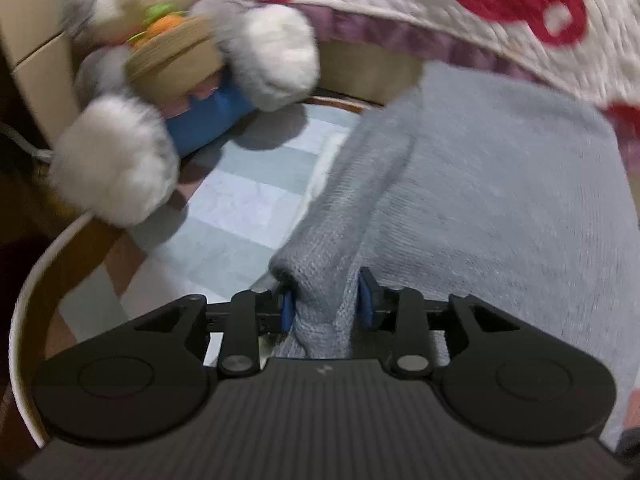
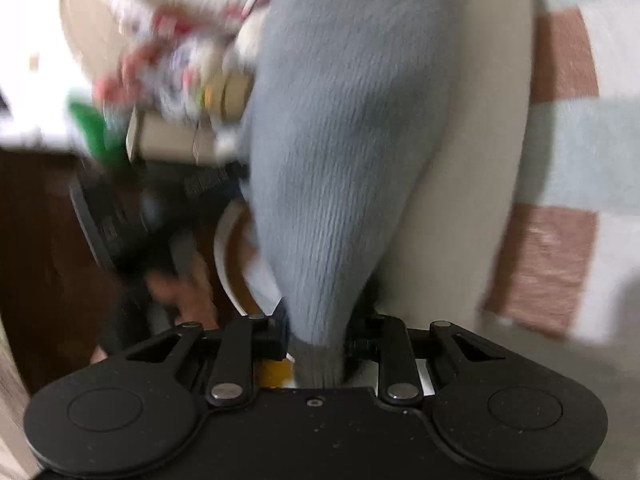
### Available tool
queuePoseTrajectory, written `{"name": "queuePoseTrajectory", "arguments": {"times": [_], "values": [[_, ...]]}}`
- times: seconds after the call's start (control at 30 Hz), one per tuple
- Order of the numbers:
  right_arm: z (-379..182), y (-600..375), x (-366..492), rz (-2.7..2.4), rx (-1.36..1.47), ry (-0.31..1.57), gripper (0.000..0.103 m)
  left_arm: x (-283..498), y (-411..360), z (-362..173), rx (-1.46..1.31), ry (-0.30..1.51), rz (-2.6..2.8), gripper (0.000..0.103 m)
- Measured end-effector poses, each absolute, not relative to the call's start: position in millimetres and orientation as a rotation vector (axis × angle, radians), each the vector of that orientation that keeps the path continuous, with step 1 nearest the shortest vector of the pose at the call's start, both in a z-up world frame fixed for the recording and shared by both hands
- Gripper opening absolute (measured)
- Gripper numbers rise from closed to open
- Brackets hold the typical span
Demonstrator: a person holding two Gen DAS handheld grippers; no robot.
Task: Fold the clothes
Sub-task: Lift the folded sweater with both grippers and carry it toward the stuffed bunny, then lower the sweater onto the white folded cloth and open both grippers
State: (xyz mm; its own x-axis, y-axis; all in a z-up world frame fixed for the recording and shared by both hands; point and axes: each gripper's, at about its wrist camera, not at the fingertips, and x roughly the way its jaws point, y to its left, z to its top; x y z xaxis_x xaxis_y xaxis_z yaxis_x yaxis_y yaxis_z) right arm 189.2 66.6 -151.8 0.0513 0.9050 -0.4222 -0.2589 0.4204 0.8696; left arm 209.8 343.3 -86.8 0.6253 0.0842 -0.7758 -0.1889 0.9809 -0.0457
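A grey knit garment [image 1: 480,184] lies spread over the checked tablecloth [image 1: 248,200], with one edge gathered into a ridge that runs down to my left gripper [image 1: 325,306]. Its blue pads [image 1: 286,312] sit against both sides of that bunched knit. In the right wrist view the same grey garment [image 2: 344,120] hangs stretched and narrows into my right gripper [image 2: 316,332], whose fingers pinch its end. This view is blurred by motion.
A grey and white plush rabbit [image 1: 168,60] sits at the far left on the round table's rim [image 1: 24,300]. A white quilt with red shapes [image 1: 480,8] lies behind the garment. Cream fabric [image 2: 460,200] lies beside the grey knit. The other gripper's black body [image 2: 120,224] shows blurred at left.
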Motion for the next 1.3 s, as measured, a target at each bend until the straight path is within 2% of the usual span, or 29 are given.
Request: {"name": "queuePoseTrajectory", "arguments": {"times": [0.1,0.17,0.23,0.33,0.5,0.63,0.77,0.9,0.97,1.07,1.3], "values": [[-123.0,55.3,174.5,1.077,0.463,1.086,0.046,202.6,353.3,-86.4,-0.156,0.877,0.176,0.033],[-114.4,33.2,174.2,1.083,0.503,1.023,0.058,199.8,349.9,-81.3,-0.122,0.866,0.199,0.034],[-109.8,0.8,186.3,1.015,0.622,0.947,0.063,197.3,341.6,-72.6,-0.076,0.846,0.238,0.035],[-106.4,-28.1,208.0,0.904,0.660,0.905,0.065,184.1,324.4,-46.9,-0.037,0.753,0.270,0.035],[-109.9,-40.4,238.7,0.798,0.648,0.873,0.065,166.1,286.8,-9.5,-0.068,0.586,0.173,0.042],[-119.9,-42.1,258.9,0.729,0.698,0.854,0.065,179.1,241.9,-24.8,-0.080,0.661,-0.089,0.046],[-126.0,-42.3,276.5,0.688,0.691,0.788,0.065,184.0,219.6,-71.8,-0.076,0.807,-0.119,0.048],[-131.1,-17.6,314.7,0.638,0.586,0.765,0.064,171.9,236.8,-84.7,-0.198,0.806,-0.046,0.048],[-131.4,-8.9,331.4,0.638,0.573,0.758,0.054,166.7,234.5,-82.2,-0.147,0.795,-0.010,0.048],[-127.8,-9.9,349.2,0.602,0.633,0.752,0.047,162.9,240.3,-81.7,-0.178,0.795,0.016,0.048],[-126.6,-5.5,370.4,0.591,0.781,0.798,0.050,160.1,240.3,-88.3,-0.195,0.767,0.041,0.048]]}}
